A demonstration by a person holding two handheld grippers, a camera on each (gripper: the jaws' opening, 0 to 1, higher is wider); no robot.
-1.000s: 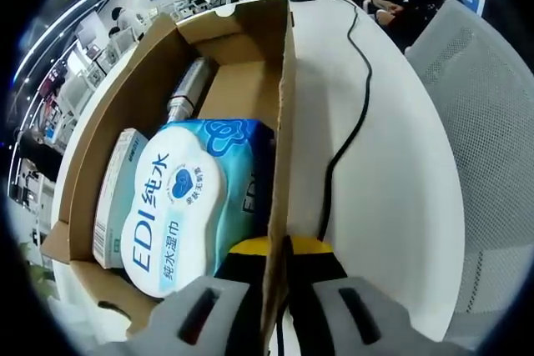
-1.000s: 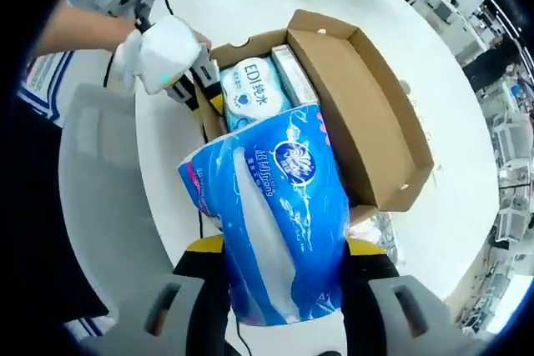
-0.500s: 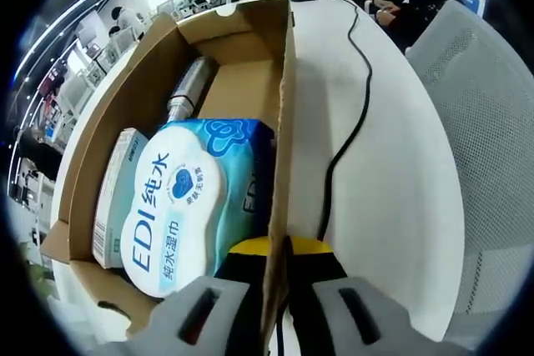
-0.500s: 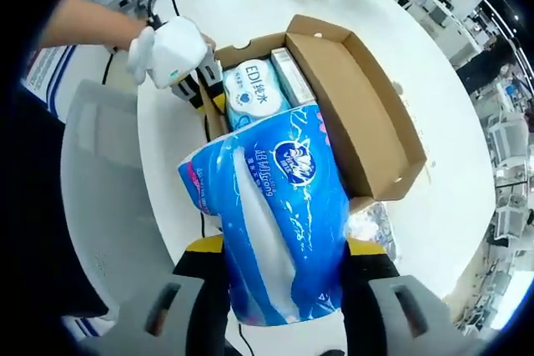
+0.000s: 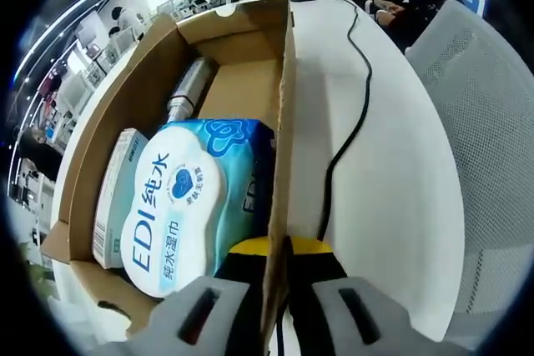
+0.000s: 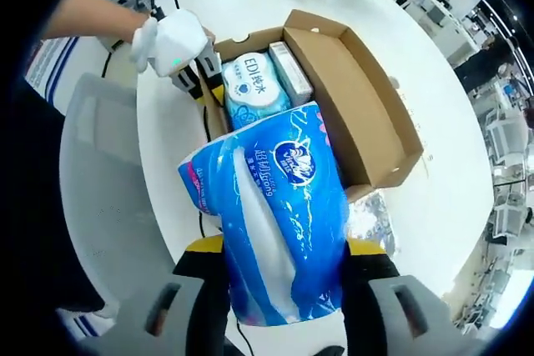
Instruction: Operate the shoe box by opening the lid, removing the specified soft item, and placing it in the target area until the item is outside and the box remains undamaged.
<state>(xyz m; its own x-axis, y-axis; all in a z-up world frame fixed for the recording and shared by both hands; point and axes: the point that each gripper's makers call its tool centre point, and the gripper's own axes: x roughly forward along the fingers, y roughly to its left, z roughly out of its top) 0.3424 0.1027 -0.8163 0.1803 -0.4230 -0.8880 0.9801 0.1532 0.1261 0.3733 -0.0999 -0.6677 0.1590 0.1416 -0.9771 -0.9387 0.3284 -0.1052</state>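
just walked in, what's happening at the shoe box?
A person works with two handheld grippers at an open cardboard shoe box on a white table. The right gripper is clamped on a blue soft tissue pack, held up above the table, clear of the box. The left gripper pinches the box's side wall, steadying it. Inside the box lie an EDI wet wipes pack, a small carton and a metal cylinder. The tissue pack is not yet set down.

My left view reads "EDI 纯水" and "纯水湿巾" on the wipes pack [image 5: 179, 206]; print on the blue tissue pack [image 6: 275, 223] stays too small for me.
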